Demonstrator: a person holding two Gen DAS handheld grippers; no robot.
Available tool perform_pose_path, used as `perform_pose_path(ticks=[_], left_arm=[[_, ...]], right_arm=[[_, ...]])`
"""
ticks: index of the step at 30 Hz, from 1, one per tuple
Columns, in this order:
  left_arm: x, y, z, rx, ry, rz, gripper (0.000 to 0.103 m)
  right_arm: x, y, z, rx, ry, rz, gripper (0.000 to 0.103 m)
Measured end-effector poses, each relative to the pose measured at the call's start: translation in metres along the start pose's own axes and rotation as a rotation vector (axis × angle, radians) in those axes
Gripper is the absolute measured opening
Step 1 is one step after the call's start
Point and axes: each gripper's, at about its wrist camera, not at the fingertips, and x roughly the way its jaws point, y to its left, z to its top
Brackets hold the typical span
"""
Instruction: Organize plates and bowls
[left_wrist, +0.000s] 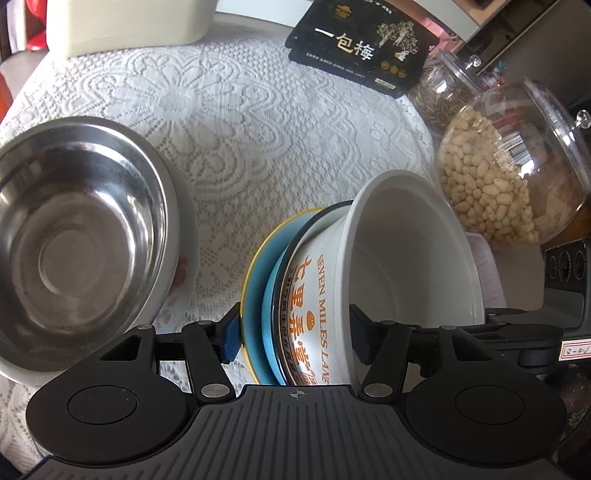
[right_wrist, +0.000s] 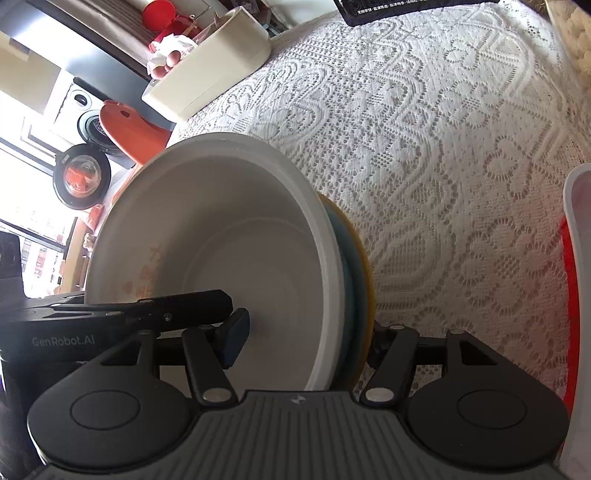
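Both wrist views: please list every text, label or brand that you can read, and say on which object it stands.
"SEVEN MILES LANE" and orange "七里香·堂": side of the white bowl, clamped by both grippers.
"一包梅": black package; its small print is unreadable.
"GenRobot.AI": body of the left gripper.
Handwritten tag on the right gripper: illegible.
Label in the peanut jar: too blurred.

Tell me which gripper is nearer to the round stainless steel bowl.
Left. The left gripper clamps the tilted white-and-blue dish stack right beside the round stainless steel bowl; the right gripper holds the stack's far side.
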Motion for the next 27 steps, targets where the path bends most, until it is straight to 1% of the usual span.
perform_pose_path(ticks=[3, 16, 20, 24, 27], left_arm=[[-0.001, 0.003, 0.000, -0.021, -0.007, -0.013, 0.061], [0.000, 0.009, 0.012, -0.033, -0.014, -0.006, 0.061], [0.000, 0.008, 0.011, -0.015, -0.009, -0.005, 0.063], [0.001, 0.004, 0.010, 0.006, -0.009, 0.003, 0.064], [0.001, 0.004, 0.011, 0.008, -0.006, 0.000, 0.064]], right_arm=[[0.001, 0.000, 0.001, 0.002, 0.003, 0.009, 0.066], [0.007, 0.003, 0.013, 0.008, 0.011, 0.011, 0.066], [0.008, 0.005, 0.014, -0.003, 0.016, 0.000, 0.065], [0.007, 0.007, 0.015, -0.012, -0.004, -0.037, 0.065], [0.008, 0.006, 0.015, -0.012, 0.006, -0.030, 0.065]])
